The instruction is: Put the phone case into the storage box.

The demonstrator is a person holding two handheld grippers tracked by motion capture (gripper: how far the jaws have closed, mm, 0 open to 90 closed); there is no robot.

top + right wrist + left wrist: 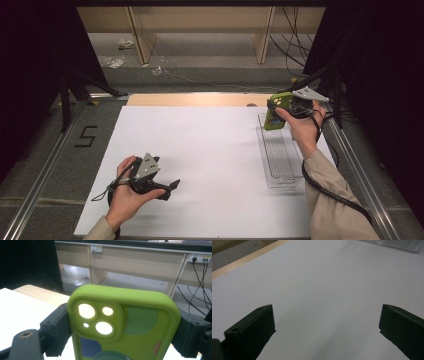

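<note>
A lime-green phone case (276,110) with camera cut-outs hangs upright in the air above the far end of a clear plastic tray (278,152). My right gripper (287,107) is shut on it, a black jaw pressing each long side. In the right gripper view the green phone case (130,320) stands between my right gripper's (122,332) two jaws, its back facing the camera. My left gripper (170,189) rests low over the white sheet at the near left, held in a hand. In its own view my left gripper (327,325) stands open, wide apart, with bare white sheet between the jaws.
A large white sheet (200,150) covers the table, with a wooden edge (190,99) at its far side. Metal rails (45,170) run along both sides. Black cloth and stands flank the table; cables (295,45) hang at the back right.
</note>
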